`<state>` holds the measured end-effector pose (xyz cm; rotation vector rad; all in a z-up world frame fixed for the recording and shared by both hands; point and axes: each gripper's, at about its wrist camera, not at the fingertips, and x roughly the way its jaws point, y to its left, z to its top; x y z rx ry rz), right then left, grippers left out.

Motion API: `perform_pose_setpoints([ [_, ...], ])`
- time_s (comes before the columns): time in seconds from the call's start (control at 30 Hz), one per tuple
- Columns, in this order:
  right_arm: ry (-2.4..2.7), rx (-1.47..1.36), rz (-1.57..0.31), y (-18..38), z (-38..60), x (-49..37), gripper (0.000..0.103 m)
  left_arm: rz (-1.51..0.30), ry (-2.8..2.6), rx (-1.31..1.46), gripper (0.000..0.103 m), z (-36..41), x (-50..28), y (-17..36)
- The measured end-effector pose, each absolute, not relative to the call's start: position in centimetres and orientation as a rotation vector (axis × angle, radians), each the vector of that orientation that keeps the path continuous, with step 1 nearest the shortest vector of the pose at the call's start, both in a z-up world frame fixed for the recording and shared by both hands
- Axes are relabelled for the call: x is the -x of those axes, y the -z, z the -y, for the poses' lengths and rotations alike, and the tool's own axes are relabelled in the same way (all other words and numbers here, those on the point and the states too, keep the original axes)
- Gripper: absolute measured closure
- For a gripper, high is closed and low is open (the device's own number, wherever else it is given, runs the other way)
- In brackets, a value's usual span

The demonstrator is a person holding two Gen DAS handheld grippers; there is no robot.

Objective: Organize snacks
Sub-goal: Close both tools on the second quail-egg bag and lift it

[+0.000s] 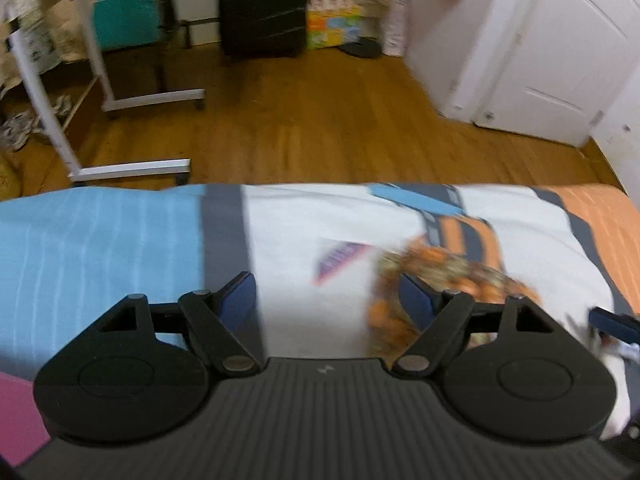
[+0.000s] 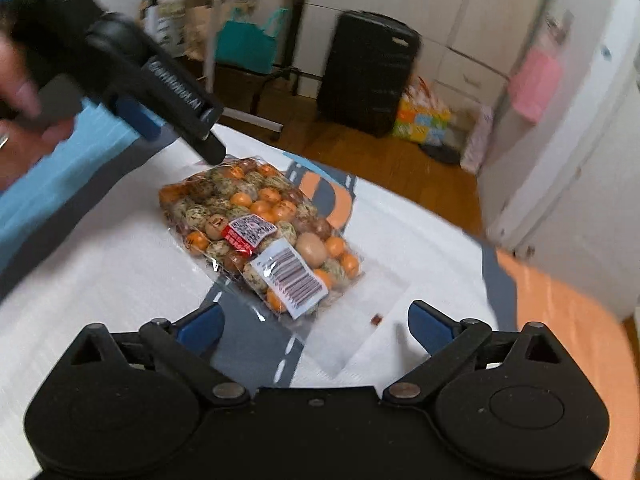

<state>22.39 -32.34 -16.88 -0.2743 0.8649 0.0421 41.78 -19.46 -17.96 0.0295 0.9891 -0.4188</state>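
Right wrist view: clear snack bag [image 2: 260, 232] of orange and speckled balls lies flat on white bedspread [image 2: 100, 272], just ahead of right gripper [image 2: 316, 324], jaws wide apart, nothing between them. Left gripper [image 2: 180, 120] reaches in from upper left, one tip at bag's far edge. Left wrist view: blurred, left gripper [image 1: 332, 300] jaws apart, nothing clamped

Soft indoor light, motion blur throughout, fisheye bending at edges.
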Motion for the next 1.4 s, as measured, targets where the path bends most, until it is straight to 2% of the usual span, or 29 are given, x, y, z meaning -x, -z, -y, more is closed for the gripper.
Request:
perform_pose_setpoints([
  [0.17, -0.148, 0.340, -0.870, 16.9, 32.1, -23.5, 0.007, -1.039, 0.380, 0.080, 0.016, 18.0, -43.1, 19.8],
  [0.3, -0.178, 0.260, -0.880, 17.4, 32.7, -25.1, 0.005, -1.041, 0.382, 0.108, 0.015, 17.9, -43.0, 20.1],
  [0.37, -0.190, 0.174, -0.902, 18.0, 33.5, -25.9, 0.000, -1.057, 0.392, 0.147, 0.015, 17.8, -42.9, 20.4],
  [0.47, -0.199, 0.107, -0.905, 18.4, 34.2, -26.4, 0.000, -1.145, 0.548, 0.275, 0.014, 18.1, -42.9, 20.6],
  [0.53, -0.187, 0.109, -0.913, 18.4, 33.8, -26.5, 0.002, -1.141, 0.543, 0.238, 0.017, 19.1, -42.3, 20.4],
  [0.6, -0.187, 0.099, -0.903, 18.2, 33.6, -26.2, 0.009, -1.119, 0.535, 0.215, 0.022, 19.8, -41.6, 20.3],
  [0.63, -0.182, 0.112, -0.899, 18.1, 33.4, -26.0, 0.012, -1.128, 0.551, 0.253, 0.028, 19.8, -41.4, 20.3],
  [0.7, -0.168, 0.087, -0.902, 18.1, 33.3, -25.9, 0.016, -1.164, 0.622, 0.333, 0.049, 19.8, -41.2, 20.6],
  [0.77, -0.171, 0.076, -0.899, 18.0, 33.3, -25.7, 0.022, -1.178, 0.631, 0.357, 0.048, 20.0, -41.0, 20.9],
  [1.0, -0.147, 0.130, -0.877, 18.1, 32.7, -25.1, 0.024, -1.130, 0.621, 0.345, 0.049, 20.0, -39.5, 20.4],
  [1.07, -0.143, 0.152, -0.868, 18.0, 32.4, -24.6, 0.024, -1.141, 0.623, 0.354, 0.053, 19.9, -39.1, 19.8],
  [1.3, -0.120, 0.224, -0.826, 18.0, 31.7, -24.0, 0.011, -1.249, 0.665, 0.442, 0.062, 19.4, -39.3, 18.4],
  [1.33, -0.113, 0.239, -0.808, 18.1, 31.5, -23.9, 0.013, -1.243, 0.661, 0.427, 0.062, 19.6, -39.1, 18.2],
  [1.4, -0.088, 0.251, -0.786, 18.1, 31.3, -23.7, 0.026, -1.218, 0.637, 0.393, 0.062, 20.1, -38.7, 17.9],
])
